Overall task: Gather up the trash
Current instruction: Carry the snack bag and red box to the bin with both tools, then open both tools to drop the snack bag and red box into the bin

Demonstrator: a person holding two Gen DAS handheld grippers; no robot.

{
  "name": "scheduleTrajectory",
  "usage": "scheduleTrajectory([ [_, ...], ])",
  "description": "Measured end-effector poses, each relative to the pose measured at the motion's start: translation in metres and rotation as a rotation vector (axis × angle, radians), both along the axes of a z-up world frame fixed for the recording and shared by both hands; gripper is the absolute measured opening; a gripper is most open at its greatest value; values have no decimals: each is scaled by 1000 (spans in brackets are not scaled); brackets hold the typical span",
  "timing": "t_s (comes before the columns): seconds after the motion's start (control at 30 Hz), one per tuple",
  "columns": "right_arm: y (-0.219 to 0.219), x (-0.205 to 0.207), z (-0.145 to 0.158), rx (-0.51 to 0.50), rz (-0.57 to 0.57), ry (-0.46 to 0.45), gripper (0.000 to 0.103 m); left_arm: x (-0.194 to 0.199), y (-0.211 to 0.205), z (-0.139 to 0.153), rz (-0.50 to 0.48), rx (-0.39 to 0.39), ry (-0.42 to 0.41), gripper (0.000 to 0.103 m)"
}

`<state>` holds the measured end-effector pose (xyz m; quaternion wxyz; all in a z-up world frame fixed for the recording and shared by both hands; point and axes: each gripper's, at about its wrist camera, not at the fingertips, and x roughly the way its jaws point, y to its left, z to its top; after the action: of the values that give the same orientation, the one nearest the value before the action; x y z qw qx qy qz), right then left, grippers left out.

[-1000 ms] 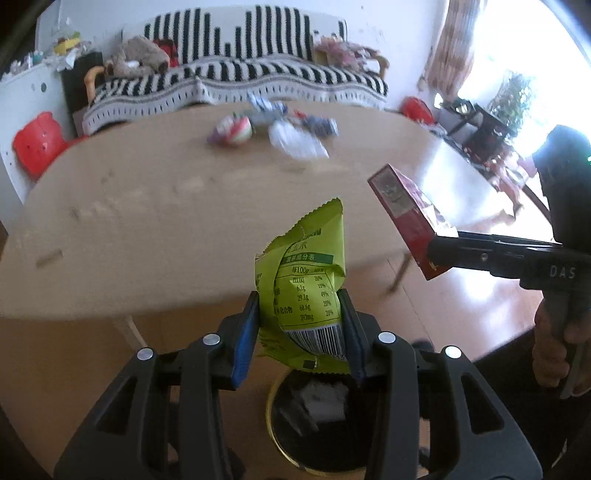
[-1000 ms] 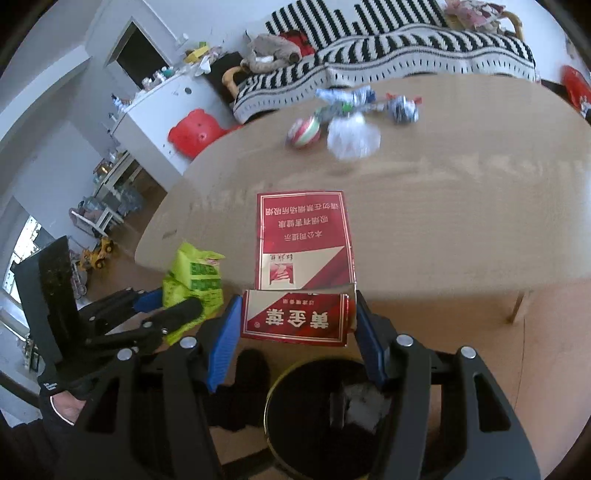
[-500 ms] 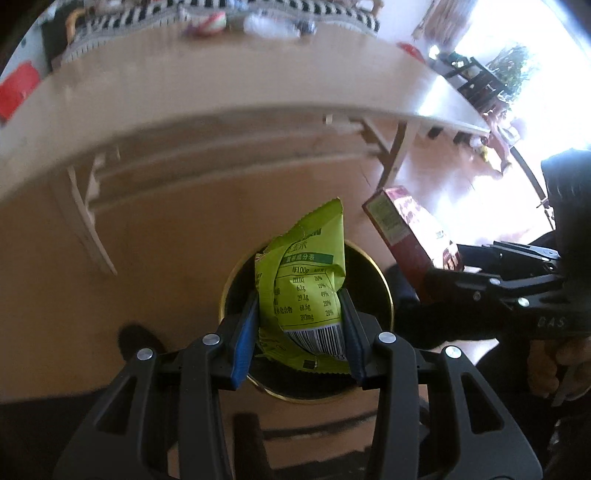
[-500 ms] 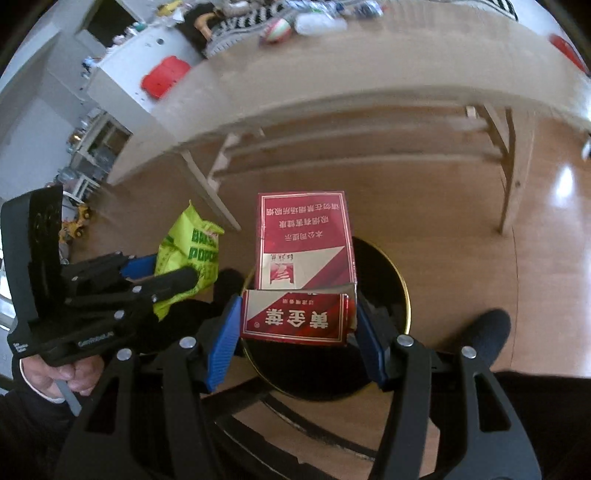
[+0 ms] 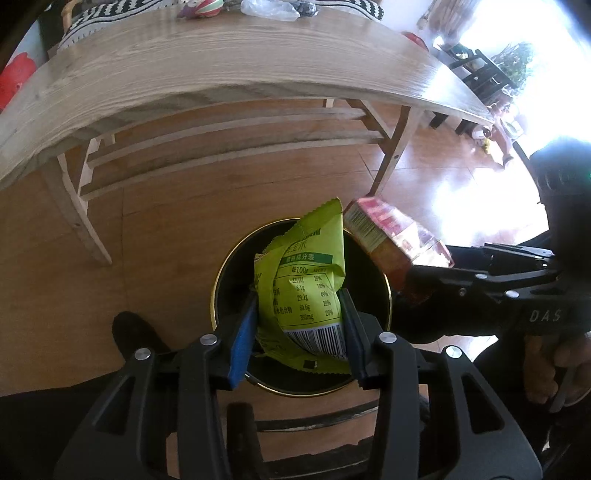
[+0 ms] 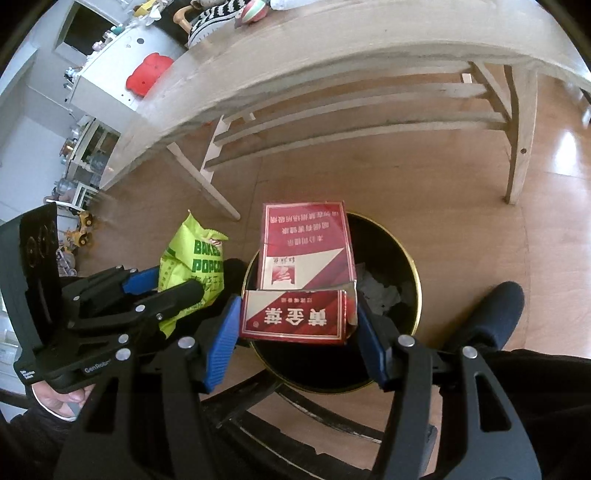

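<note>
Left wrist view is showing the left gripper (image 5: 299, 325) clamping a lime-green popcorn bag (image 5: 306, 291) between its blue pads (image 5: 242, 339), barcode end down, the torn top edge pointing up. The bag is hanging directly over the mouth of a round black trash bin (image 5: 221, 280) with a gold rim, which is standing on the wooden floor (image 5: 166, 229) in front of the table (image 5: 221, 62). To the right, the right gripper (image 5: 417, 284) is reaching in sideways, pinching a red cigarette carton (image 5: 391, 236) that is tilting above the bin's right edge, just beside the bag. More wrappers (image 5: 269, 9) are lying on the far part of the tabletop.

From the right wrist view, the right gripper (image 6: 299, 325) is squeezing the red cigarette carton (image 6: 306, 254) across its open end flap, the long body of the box stretching forward over the trash bin (image 6: 410, 266). Crumpled white paper (image 6: 380, 291) is lying inside the bin. At the left, the left gripper (image 6: 166, 291) is holding the popcorn bag (image 6: 195, 262), which from this angle is sitting beside the bin's left rim. A dark shoe (image 6: 495, 314) is resting on the floor (image 6: 461, 221) to the right of the bin, and a red stool (image 6: 147, 72) is standing by a white cabinet (image 6: 107, 74) beyond the table (image 6: 332, 48).
</note>
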<state>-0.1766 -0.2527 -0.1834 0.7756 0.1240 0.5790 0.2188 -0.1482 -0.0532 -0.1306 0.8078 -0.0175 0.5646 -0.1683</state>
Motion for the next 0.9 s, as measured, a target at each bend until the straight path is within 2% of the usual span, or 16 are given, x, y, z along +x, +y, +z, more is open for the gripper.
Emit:
scheduleTrajectory([
  [0.4, 1, 3, 2, 8, -9, -4, 60, 4, -2, -2, -1, 9, 12, 44],
  [0.43, 0, 3, 2, 12, -13, -2, 61, 4, -2, -2, -2, 9, 13, 49],
  [0.47, -2, 4, 2, 22, -20, 3, 63, 4, -2, -3, 0, 13, 13, 61],
  [0.53, -5, 5, 3, 31, -31, 4, 72, 4, -2, -2, 6, 21, 3, 75],
  [0.9, -7, 5, 7, 26, -54, -14, 76, 5, -1, -2, 15, 22, -3, 80],
])
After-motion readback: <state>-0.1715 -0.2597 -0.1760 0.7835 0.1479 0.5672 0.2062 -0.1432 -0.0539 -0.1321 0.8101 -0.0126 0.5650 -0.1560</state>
